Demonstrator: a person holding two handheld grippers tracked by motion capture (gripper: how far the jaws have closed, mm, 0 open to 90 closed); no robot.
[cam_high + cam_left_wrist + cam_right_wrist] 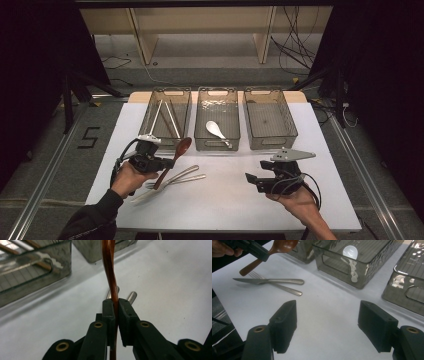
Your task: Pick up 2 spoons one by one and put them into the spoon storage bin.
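Left of center in the high view, the left gripper is clamped tight on the wooden spoon, pinching its thin handle, bowl pointing up toward the left bin. Narrow grip, so I'd guess it could swivel or clip that bin's near rim. The fork and knife lie just below. Lower right, the right gripper sits wide open, holding nothing, with plenty of bare table around it.

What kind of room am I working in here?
Likely a lab recording bay, not a kitchen: white-covered table with three smoky clear plastic bins, black curtains at the sides, and loose cables on the floor behind.
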